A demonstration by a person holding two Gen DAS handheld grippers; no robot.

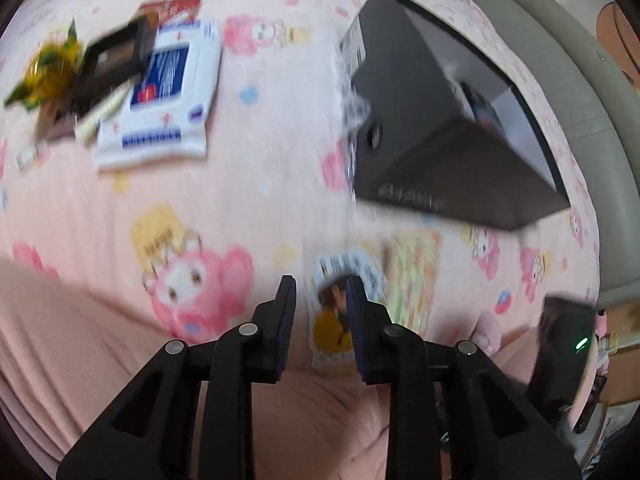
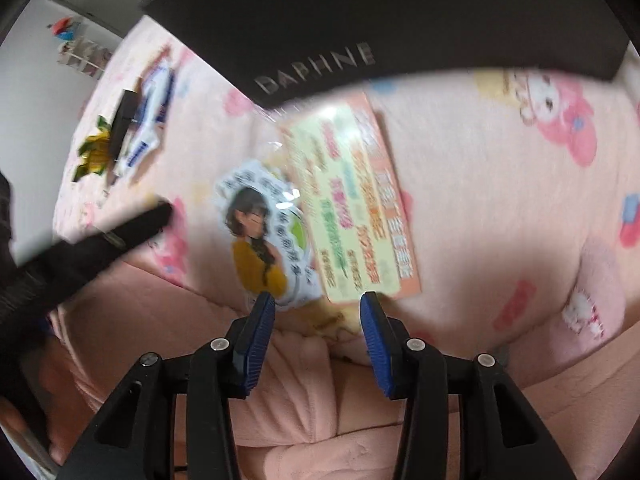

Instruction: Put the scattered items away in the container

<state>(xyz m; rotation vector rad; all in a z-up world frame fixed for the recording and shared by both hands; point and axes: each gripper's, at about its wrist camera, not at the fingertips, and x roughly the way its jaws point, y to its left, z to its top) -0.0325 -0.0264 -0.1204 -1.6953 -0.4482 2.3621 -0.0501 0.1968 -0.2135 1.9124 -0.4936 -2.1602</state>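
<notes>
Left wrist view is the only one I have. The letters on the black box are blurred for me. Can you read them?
Observer: Yes. In the right wrist view the side of the box reads DAPHNE.
Operator: Is the right gripper holding something?
Observer: No. It is open and empty. Its tips point at the lower edges of the card and the leaflet.

Both claws (image 1: 321, 280) (image 2: 317, 300) agape, empty.
</notes>
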